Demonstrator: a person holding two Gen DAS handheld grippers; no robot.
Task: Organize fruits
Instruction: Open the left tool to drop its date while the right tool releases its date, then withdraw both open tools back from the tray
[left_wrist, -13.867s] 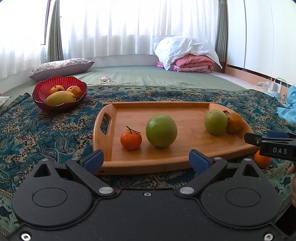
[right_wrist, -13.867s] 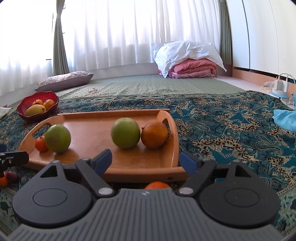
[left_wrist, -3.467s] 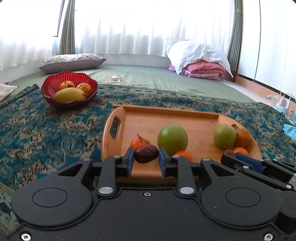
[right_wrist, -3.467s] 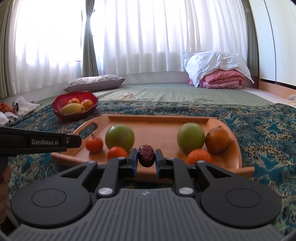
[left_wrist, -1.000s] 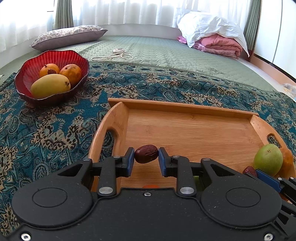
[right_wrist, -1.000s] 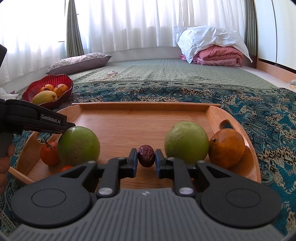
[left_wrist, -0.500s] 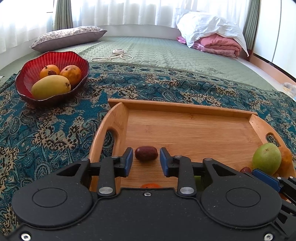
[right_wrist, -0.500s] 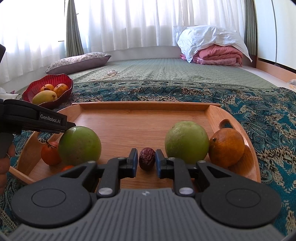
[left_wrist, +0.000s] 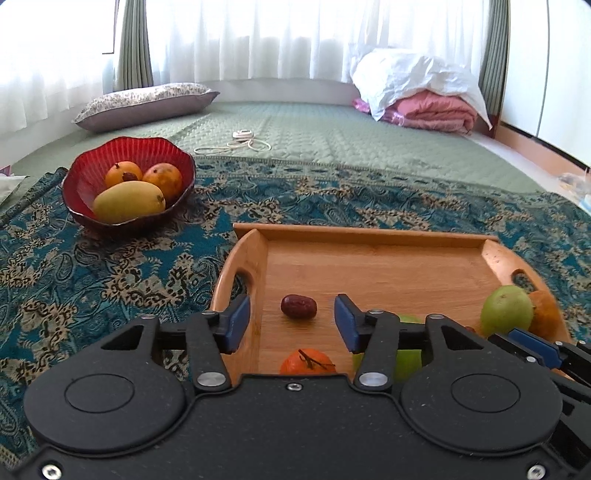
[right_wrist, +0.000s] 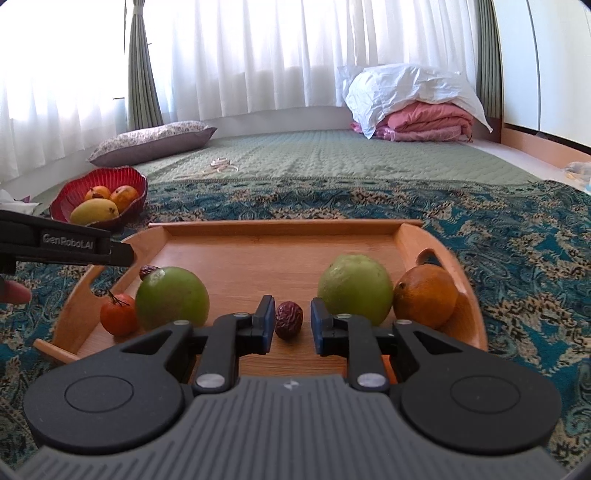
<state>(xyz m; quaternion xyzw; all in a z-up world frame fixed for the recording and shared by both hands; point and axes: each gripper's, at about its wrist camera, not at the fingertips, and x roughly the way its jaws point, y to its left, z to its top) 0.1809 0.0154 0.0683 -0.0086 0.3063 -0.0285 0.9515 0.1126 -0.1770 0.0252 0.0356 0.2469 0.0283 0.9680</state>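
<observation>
A wooden tray (left_wrist: 373, 269) (right_wrist: 280, 254) lies on the patterned blue cloth. A dark red date (left_wrist: 298, 306) rests on its floor between the blue pads of my left gripper (left_wrist: 291, 317), whose jaws are opening and clear of it. A second date (right_wrist: 289, 319) lies on the tray between the pads of my right gripper (right_wrist: 293, 320), also opening, with small gaps either side. Two green fruits (right_wrist: 172, 300) (right_wrist: 355, 288), an orange (right_wrist: 425, 296) and a small tangerine (right_wrist: 119, 318) (left_wrist: 308, 362) sit on the tray.
A red bowl (left_wrist: 127, 186) (right_wrist: 99, 201) holding a mango and two orange fruits stands on the cloth left of the tray. Behind are a green quilted mat with a cable (left_wrist: 236, 142), a pillow (left_wrist: 144, 105) and folded bedding (left_wrist: 424, 96).
Both grippers have let go of their dates, which now lie on the tray. Both sets of jaws have spread apart, and the left gripper has drawn back and risen a little.
</observation>
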